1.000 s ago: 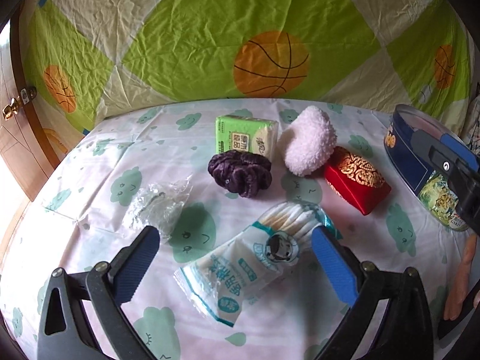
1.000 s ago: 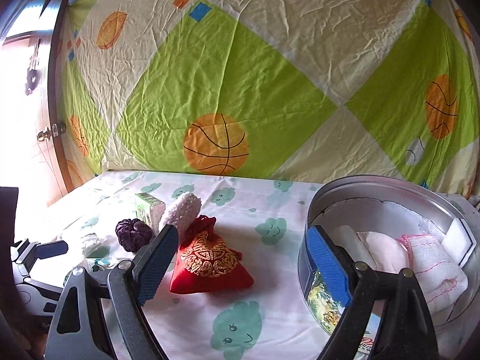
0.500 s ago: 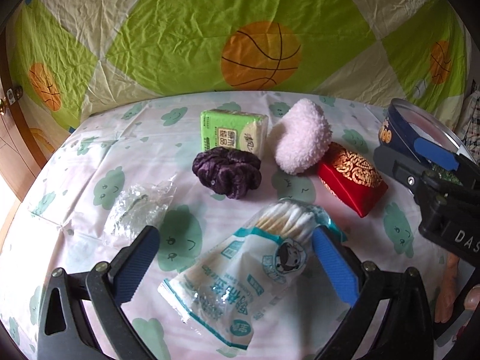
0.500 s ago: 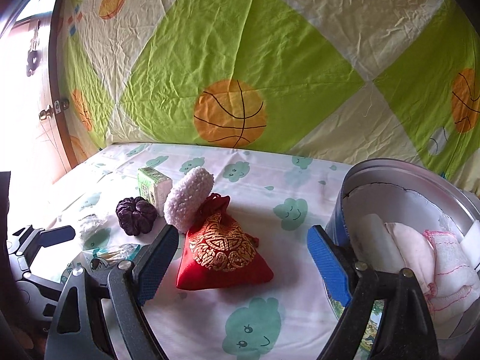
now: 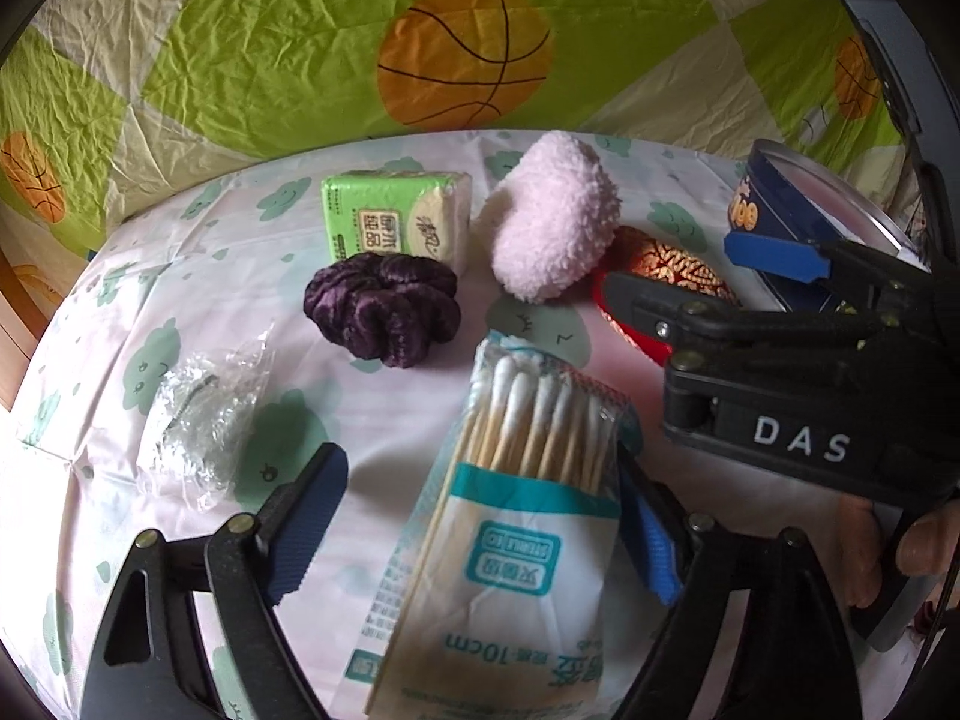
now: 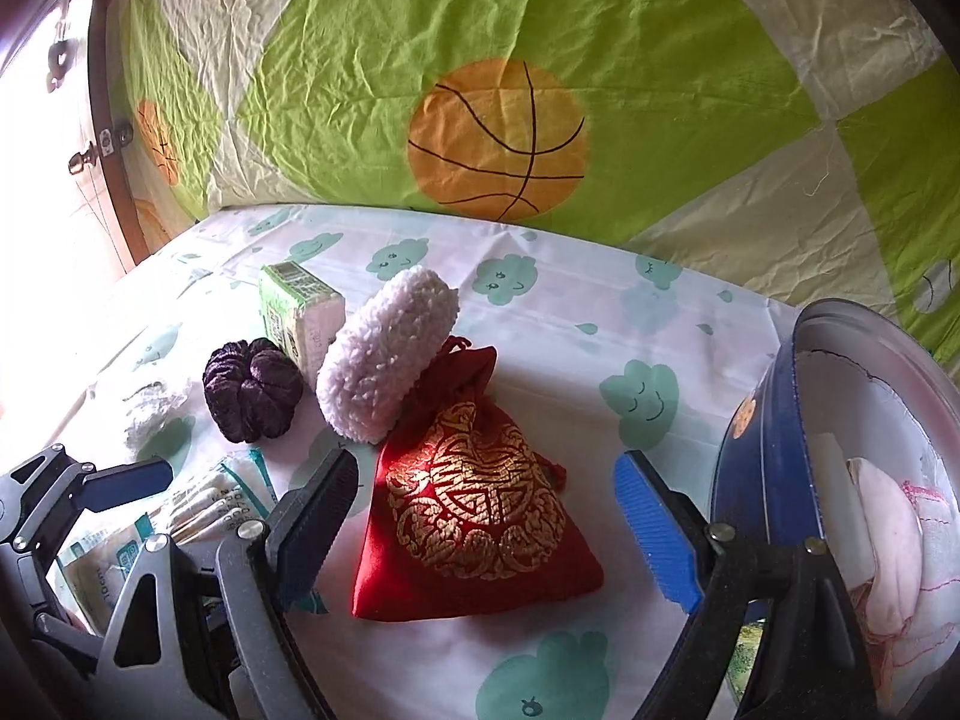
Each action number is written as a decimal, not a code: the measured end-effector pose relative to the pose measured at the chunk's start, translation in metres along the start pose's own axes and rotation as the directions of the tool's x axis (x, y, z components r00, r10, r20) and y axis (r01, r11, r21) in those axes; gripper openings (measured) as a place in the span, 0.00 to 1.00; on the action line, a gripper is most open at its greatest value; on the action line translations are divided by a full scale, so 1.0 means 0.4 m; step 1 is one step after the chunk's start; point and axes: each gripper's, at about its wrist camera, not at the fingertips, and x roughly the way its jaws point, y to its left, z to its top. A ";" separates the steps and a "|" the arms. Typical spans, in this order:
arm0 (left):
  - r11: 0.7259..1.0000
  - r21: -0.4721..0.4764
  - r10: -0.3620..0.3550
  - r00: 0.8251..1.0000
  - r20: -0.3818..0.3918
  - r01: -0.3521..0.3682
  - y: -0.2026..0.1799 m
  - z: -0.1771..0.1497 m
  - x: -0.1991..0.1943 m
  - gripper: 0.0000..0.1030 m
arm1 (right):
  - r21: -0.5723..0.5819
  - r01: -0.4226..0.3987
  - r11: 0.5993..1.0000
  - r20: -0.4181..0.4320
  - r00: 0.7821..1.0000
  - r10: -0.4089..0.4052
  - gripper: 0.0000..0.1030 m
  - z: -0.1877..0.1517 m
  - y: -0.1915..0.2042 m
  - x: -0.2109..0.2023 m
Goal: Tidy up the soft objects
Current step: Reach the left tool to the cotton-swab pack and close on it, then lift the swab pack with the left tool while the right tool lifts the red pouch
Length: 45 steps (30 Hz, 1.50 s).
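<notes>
A bag of cotton swabs (image 5: 516, 516) lies between the open fingers of my left gripper (image 5: 480, 522). Behind it lie a purple scrunchie (image 5: 384, 315), a green tissue pack (image 5: 396, 219), a pink fluffy pad (image 5: 552, 234) and a clear plastic bag (image 5: 204, 414). My right gripper (image 6: 480, 522) is open with a red and gold pouch (image 6: 474, 504) between its fingers; it also shows in the left wrist view (image 5: 714, 282). The round blue tin (image 6: 774, 450) at the right holds white and pink cloths (image 6: 888, 528).
The table has a white cloth with green cloud prints (image 6: 600, 324). A green and cream basketball-print sheet (image 6: 498, 138) hangs behind it. A wooden door frame (image 6: 114, 180) stands at the far left.
My left gripper has moved forward over the swab bag, which now lies between its fingers. My right gripper has moved forward and down around the red pouch.
</notes>
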 end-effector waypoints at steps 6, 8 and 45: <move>0.999 0.008 -0.034 0.999 0.007 0.034 -0.007 0.002 -0.001 0.58 | -0.031 -0.014 0.999 -0.104 0.995 0.011 0.56 0.005 0.019 0.055; 0.999 0.002 -0.040 0.999 0.015 0.040 -0.004 0.002 -0.005 0.43 | -0.032 -0.021 0.999 -0.133 0.991 0.016 0.45 0.004 0.020 0.070; 0.973 -0.231 0.083 0.912 0.401 0.013 -0.049 0.011 -0.197 0.31 | 0.079 -0.121 0.989 0.348 0.934 0.087 0.25 -0.083 -0.099 -0.260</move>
